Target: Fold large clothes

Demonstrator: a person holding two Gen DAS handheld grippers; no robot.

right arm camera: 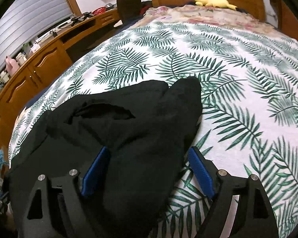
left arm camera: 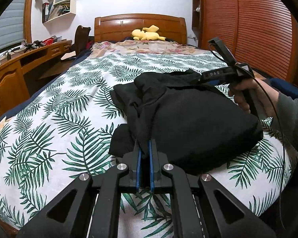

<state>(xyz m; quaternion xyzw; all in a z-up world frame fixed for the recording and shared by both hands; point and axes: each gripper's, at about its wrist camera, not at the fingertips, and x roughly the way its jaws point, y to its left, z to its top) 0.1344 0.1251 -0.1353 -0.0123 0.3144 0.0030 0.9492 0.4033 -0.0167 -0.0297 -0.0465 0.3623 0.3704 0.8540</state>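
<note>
Garment: black garment (left arm camera: 188, 115) bunched in a mound on the leaf-print bed cover (left arm camera: 49, 119), lying just ahead of both sets of fingers.
Left gripper (left arm camera: 145, 148): fingers closed, pinching a fold of the cloth at the mound's near edge.
Right gripper (right arm camera: 149, 170): fingers spread wide; cloth lies between them but the blue pads (right arm camera: 200, 170) do not press it.
Step in hand: likely re-gripping an edge for the next fold.
Doing it well: keep the left pinch firm as an anchor; bring the right fingers onto a single clean hem, not the heaped middle; lift low and pull flat before folding over.
Risk: grabbing several layers would drag the mound.
</note>
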